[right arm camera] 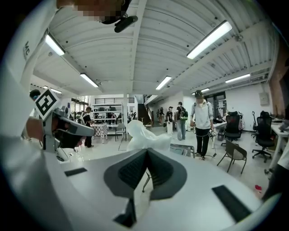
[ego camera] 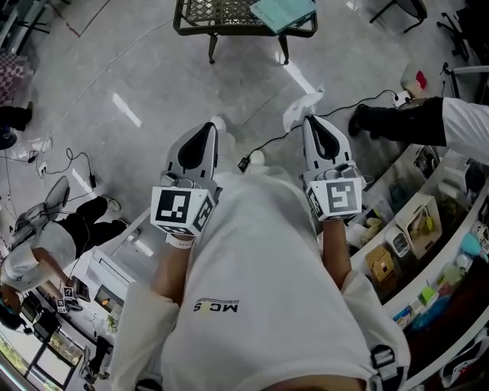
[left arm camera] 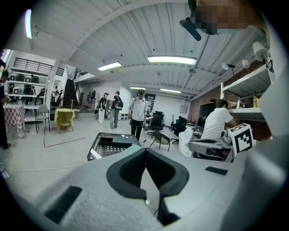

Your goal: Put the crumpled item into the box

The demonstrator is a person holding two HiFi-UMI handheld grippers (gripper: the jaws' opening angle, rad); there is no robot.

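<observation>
My right gripper (ego camera: 309, 118) is held out from the chest, shut on a white crumpled item (ego camera: 303, 109) that sticks out past its tips. The right gripper view shows that crumpled item (right arm camera: 145, 134) bunched just beyond the right gripper (right arm camera: 146, 151), whose pads are pressed together. My left gripper (ego camera: 216, 126) is level with it, shut, with nothing between its fingers; in its own view the left gripper (left arm camera: 145, 151) has its pads meeting. Ahead on the floor stands a black mesh box on legs (ego camera: 200, 17), also seen in the left gripper view as the black mesh box (left arm camera: 108, 146).
A teal sheet (ego camera: 284, 11) lies on the mesh box. Cables (ego camera: 267, 141) trail over the grey floor. Shelves with goods (ego camera: 416, 229) run along the right, where a person's leg and shoe (ego camera: 382, 121) reach in. People (right arm camera: 202, 124) and chairs (left arm camera: 161, 139) stand farther off.
</observation>
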